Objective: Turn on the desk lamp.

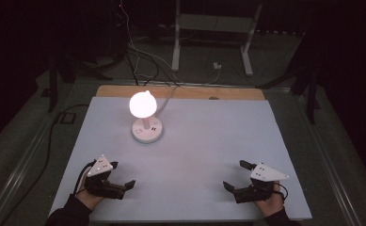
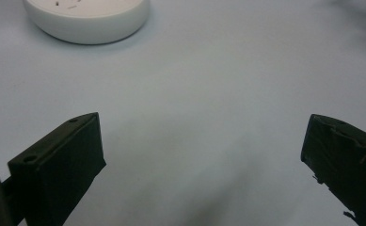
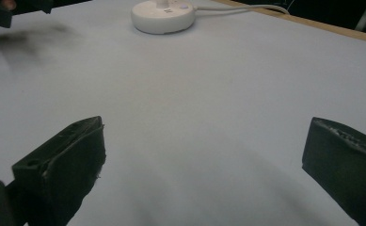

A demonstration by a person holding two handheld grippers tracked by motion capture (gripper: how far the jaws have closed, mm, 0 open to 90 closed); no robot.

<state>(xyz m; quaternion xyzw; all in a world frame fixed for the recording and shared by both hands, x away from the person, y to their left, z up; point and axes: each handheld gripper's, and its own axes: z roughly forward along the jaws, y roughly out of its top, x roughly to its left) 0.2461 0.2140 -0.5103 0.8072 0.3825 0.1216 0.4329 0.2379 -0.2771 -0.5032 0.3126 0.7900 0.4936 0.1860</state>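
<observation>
A small white lamp [image 1: 143, 104] glows on a round white base [image 1: 147, 131] at the back left of the pale blue table mat [image 1: 194, 155]. My left gripper [image 1: 122, 175] rests near the front left edge, held in a hand, its jaws wide apart and nothing between them. My right gripper [image 1: 237, 175] sits near the front right, likewise open and holding nothing. The lamp base [image 2: 86, 19] lies ahead in the left gripper view, beyond the open left gripper [image 2: 202, 155]. In the right gripper view the base [image 3: 163, 16] lies far ahead of the right gripper [image 3: 204, 165].
A white cable [image 1: 169, 96] runs from the lamp base off the back of the table, over a wooden edge [image 1: 180, 92]. Behind the table stand a white metal frame [image 1: 213, 37] and loose wires on a dark floor. A black cable [image 1: 53, 136] trails at the left.
</observation>
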